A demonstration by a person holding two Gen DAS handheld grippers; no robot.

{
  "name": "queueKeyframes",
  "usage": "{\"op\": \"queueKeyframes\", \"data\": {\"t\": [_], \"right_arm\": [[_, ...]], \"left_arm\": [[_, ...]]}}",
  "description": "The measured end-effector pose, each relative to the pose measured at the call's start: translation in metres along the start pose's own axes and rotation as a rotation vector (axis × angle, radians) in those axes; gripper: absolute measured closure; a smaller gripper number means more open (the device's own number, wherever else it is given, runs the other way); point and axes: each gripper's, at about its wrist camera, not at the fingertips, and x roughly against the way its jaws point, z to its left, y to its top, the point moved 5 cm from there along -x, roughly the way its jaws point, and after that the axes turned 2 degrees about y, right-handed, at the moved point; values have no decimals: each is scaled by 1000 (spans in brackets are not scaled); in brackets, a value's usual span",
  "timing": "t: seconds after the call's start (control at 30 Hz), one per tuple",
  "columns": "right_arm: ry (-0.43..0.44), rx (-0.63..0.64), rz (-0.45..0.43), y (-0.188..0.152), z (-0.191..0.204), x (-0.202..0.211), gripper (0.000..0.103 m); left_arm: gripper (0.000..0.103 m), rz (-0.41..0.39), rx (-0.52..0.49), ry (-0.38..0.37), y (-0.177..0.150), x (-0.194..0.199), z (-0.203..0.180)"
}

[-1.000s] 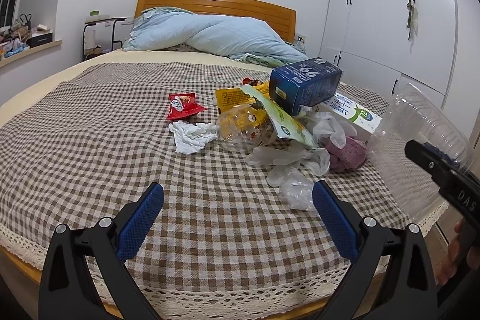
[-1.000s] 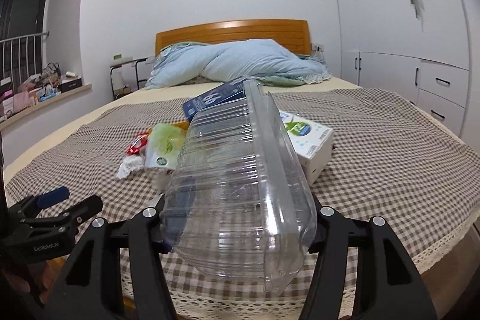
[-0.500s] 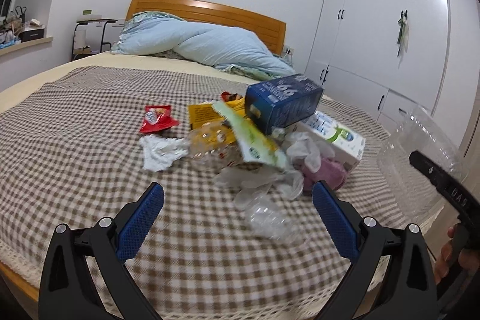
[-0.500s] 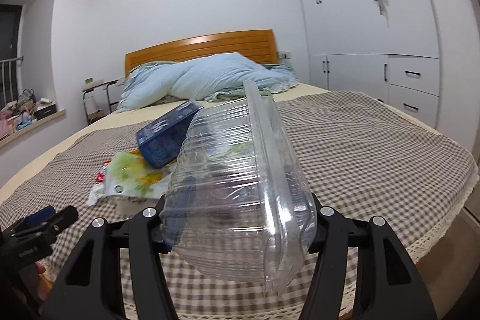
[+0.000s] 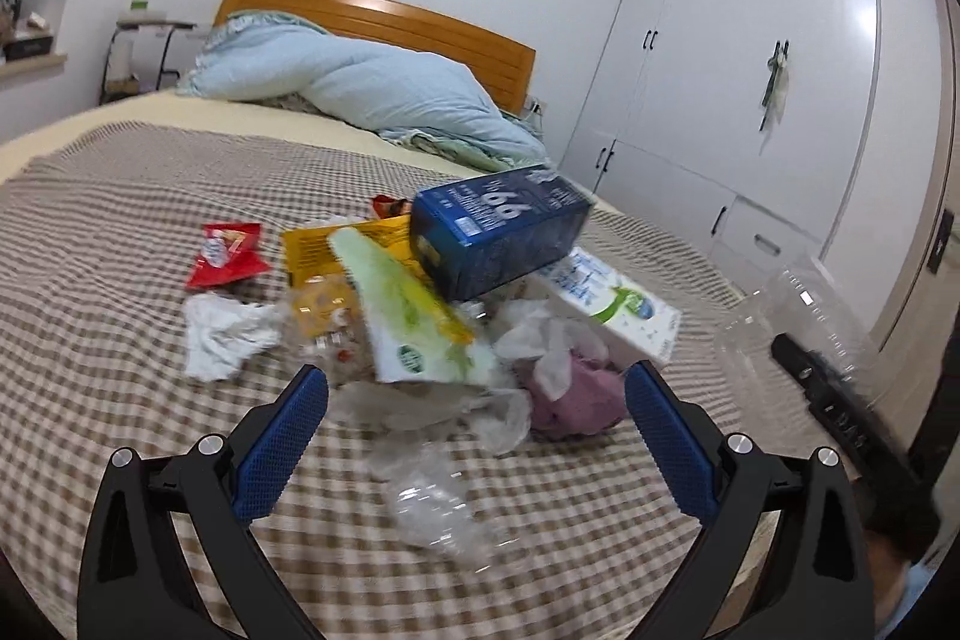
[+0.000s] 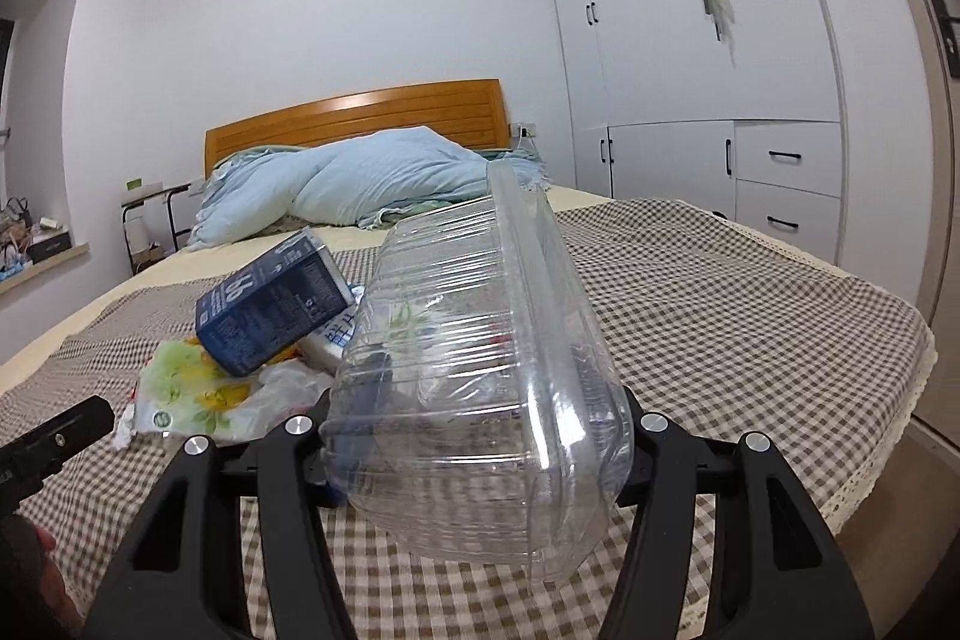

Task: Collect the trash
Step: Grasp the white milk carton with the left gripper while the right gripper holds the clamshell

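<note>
Gripping the light, crushable clear ribbed plastic clamshell container [image 6: 480, 388] across its walls, right gripper [image 6: 474, 430] stays half-open; left gripper [image 5: 474, 400] gapes empty.

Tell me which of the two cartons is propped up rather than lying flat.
The dark blue carton: it leans tilted on the pile, while the white-and-green carton lies flat.

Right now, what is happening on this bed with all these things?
A person is clearing trash from the bed with a pair of tongs in each hand. The right tongs grip a clear plastic box, held above the checked cover. The left tongs are open and empty, pointing at the pile: a blue carton, a white carton, wrappers and crumpled tissue, all not yet picked up.
</note>
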Motion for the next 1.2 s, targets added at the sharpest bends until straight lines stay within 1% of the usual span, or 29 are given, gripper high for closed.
{"op": "queueKeyframes", "data": {"t": [0.17,0.3,0.37,0.5,0.57,0.7,0.77,0.87,0.97,1.03,1.07,1.1,1.13,1.2], "right_arm": [[-15,-6,-41,10,-7,-4,45],[-15,-44,-33,8,-20,-11,45],[-13,-64,-30,9,-28,-14,45],[-24,-101,-27,12,-46,-16,45],[-37,-113,-35,16,-55,-14,45],[-67,-139,-55,21,-75,-9,45],[-68,-173,-53,22,-85,-8,45],[-62,-215,-44,20,-96,-8,45],[-51,-241,-41,21,-101,-8,45],[-46,-252,-41,22,-104,-6,45],[-44,-256,-41,22,-104,-6,45],[-42,-259,-42,23,-105,-5,45],[-42,-262,-44,23,-106,-4,45],[-37,-272,-41,23,-109,-3,45]], "left_arm": [[7,34,46,-58,9,-12,-14],[7,100,107,-110,7,-25,-23],[7,130,120,-134,5,-30,-29],[7,192,112,-154,2,-45,-44],[7,236,113,-160,0,-58,-51],[7,309,145,-174,0,-86,-65],[8,329,167,-178,3,-97,-70],[8,346,209,-208,11,-109,-83],[20,388,241,-249,13,-126,-98],[36,458,288,-269,5,-143,-103],[39,496,312,-268,-1,-150,-103],[45,530,337,-265,-8,-159,-103],[52,542,357,-261,-12,-166,-101],[53,524,357,-224,-10,-174,-99]]}}
